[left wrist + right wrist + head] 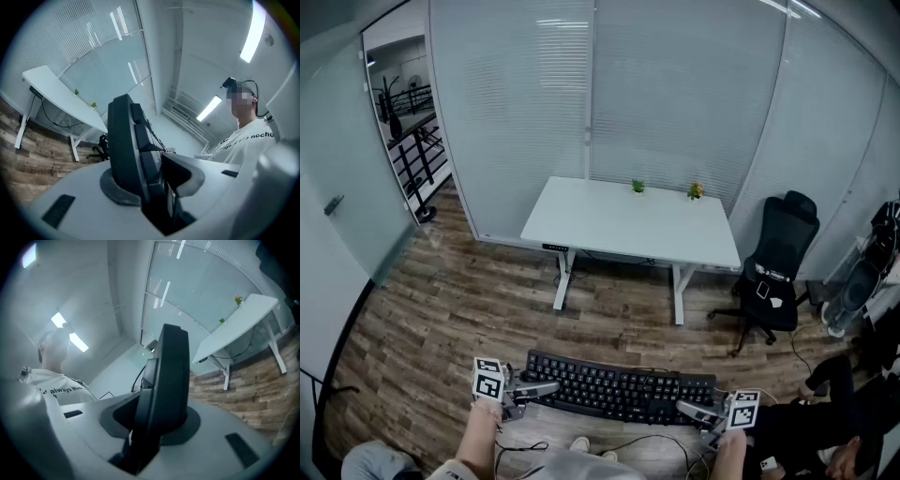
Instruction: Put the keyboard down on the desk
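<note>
A black keyboard hangs in the air in front of me, held level by both ends above the wooden floor. My left gripper is shut on its left end, and my right gripper is shut on its right end. In the left gripper view the keyboard stands edge-on between the jaws. The right gripper view shows the keyboard the same way, clamped between its pads. The white desk stands some way ahead against the glass wall, and apart from two small plants its top is bare.
Two small potted plants sit at the desk's back edge. A black office chair stands to the desk's right. A keyboard cable trails toward me. Wooden floor lies between me and the desk.
</note>
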### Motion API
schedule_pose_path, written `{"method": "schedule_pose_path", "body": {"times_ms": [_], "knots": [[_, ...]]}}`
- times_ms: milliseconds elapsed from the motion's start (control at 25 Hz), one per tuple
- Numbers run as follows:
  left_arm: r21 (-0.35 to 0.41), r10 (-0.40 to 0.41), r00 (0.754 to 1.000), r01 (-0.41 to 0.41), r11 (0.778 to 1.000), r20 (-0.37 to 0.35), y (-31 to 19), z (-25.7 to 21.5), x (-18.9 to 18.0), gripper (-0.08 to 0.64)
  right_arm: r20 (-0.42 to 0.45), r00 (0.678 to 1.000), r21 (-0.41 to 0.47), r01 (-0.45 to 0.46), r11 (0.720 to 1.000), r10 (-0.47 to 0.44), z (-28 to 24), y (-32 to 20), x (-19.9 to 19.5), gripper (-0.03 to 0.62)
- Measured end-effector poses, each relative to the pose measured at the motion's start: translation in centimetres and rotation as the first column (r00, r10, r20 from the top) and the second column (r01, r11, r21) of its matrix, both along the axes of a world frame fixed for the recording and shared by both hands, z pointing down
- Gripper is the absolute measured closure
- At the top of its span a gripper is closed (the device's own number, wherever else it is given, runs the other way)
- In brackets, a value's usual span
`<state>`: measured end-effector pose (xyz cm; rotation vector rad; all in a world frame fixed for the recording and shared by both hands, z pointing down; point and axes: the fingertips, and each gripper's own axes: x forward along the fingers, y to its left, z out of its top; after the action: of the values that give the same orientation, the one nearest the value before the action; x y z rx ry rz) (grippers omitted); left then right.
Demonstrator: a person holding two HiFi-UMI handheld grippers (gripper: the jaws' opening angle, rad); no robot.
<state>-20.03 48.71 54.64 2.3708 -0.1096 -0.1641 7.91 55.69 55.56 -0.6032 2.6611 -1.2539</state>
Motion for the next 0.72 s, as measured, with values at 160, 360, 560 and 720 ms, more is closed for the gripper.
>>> {"method": "schedule_pose_path", "body": {"times_ms": [160, 360, 560, 720], "knots": [[-0.001, 0.0, 1.0, 0.0, 1.0, -0.003, -0.3, -0.1, -1.3, 0.405, -0.004, 1.0, 0.002, 0.001, 1.0, -0.001, -0.3, -0.4, -1.4, 0.469], [-0.021, -0.007, 1.0, 0.007, 1.0, -0.012, -1.0, 0.7, -3.5, 0.405, -0.017, 1.0, -0.01, 0.008, 1.0, -0.008, 0.2, -1.3, -3.4, 0.465], [-0.029, -0.012, 1.0, 0.012, 0.999, 0.002, -1.8, 1.4, -5.3, 0.405, -0.01, 1.0, -0.016, 0.008, 1.0, -0.008, 1.2, -2.1, -5.2, 0.465], [-0.028, -0.011, 1.0, 0.011, 1.0, 0.004, -2.5, 1.3, -6.1, 0.405, -0.005, 1.0, -0.022, 0.005, 1.0, -0.005, 1.2, -2.8, -6.0, 0.464]]}}
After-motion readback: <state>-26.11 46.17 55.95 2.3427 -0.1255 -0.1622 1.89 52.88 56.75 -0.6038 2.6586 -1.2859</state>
